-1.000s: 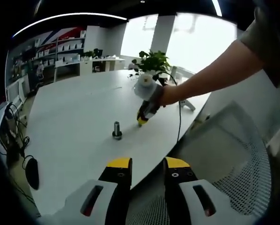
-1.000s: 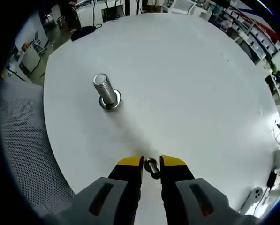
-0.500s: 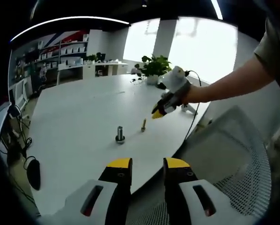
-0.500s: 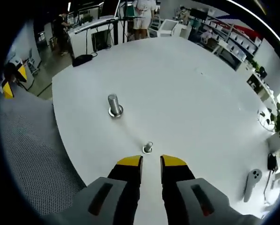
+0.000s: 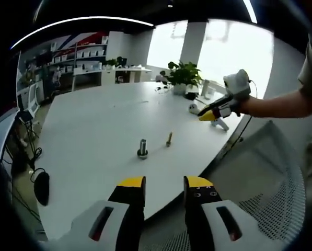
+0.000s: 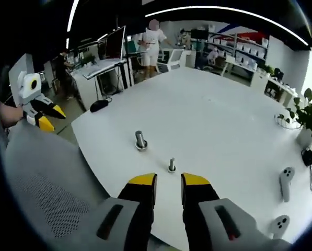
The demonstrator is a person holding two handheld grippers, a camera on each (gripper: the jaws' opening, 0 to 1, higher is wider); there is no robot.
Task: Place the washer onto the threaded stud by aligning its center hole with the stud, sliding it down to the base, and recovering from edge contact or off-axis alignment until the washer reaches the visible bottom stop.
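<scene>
Right hand-held gripper point(image 6: 168, 184) let go and backed off, jaws apart, empty. Small stud point(image 6: 172, 165) now stands on the counter point(image 6: 223, 125), so looks basically done.

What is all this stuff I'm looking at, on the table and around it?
Table: one, white, round, in the middle of both views.
Threaded stud: one, grey metal, upright near the table's near edge.
Small bolt: one, metal, upright beside the stud, apart from it.
Handheld controllers: two, white, at the table's right edge in the right gripper view.
Potted plant: one, green, at the table's far side.
Mesh chair: one, grey, by the table.
Shelves: white, along the wall.
Left tool: yellow-tipped, open, held off the table.
Right tool: yellow-tipped, open, above the table edge.
</scene>
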